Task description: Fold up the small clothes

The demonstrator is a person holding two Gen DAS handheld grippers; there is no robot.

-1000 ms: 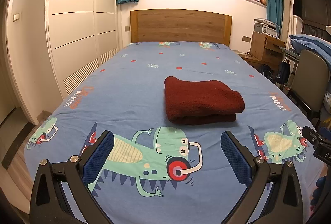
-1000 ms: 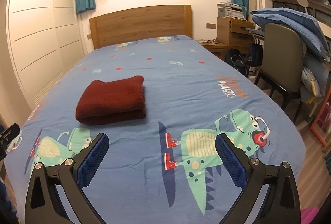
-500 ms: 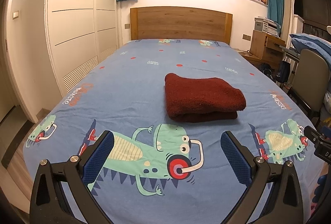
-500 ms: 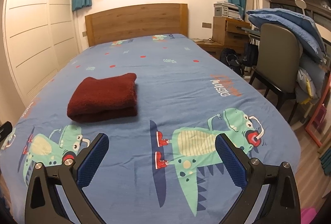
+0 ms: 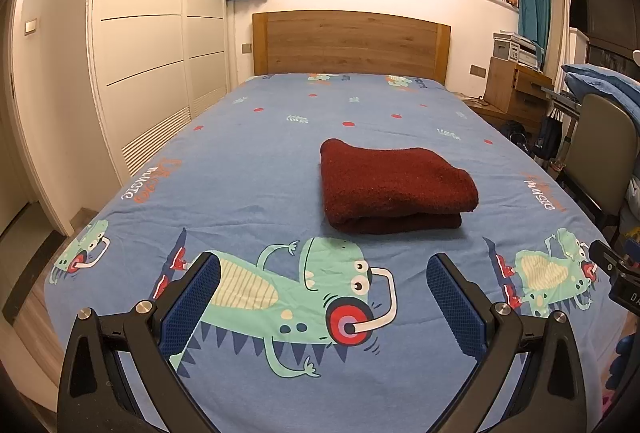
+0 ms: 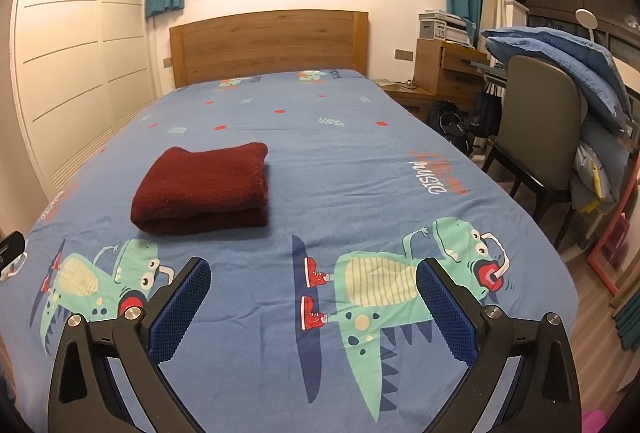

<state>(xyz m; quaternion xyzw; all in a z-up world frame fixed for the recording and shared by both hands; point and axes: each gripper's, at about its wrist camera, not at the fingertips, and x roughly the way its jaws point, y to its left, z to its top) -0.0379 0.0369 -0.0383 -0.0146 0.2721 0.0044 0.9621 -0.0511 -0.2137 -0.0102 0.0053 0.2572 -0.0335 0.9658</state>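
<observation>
Two tongs observed, both spread wide with nothing between their blue pads. Left tongs (image 5: 324, 297) hang above the near end of the bed (image 5: 248, 161), over a printed green dinosaur. Right tongs (image 6: 314, 297) hang over the same near end, above a second dinosaur print.

One dark red cloth (image 5: 394, 187), folded into a thick rectangle, lies flat on the sheet. From the left tongs it sits ahead and slightly right, well apart from the fingertips. From the right tongs the cloth (image 6: 206, 189) sits ahead and to the left, beyond the left finger, also well apart. Neither pair touches it.

Beyond the cloth stands a wooden headboard (image 5: 350, 45). A chair (image 6: 540, 129) stands right of the right tongs, beside the bed.
</observation>
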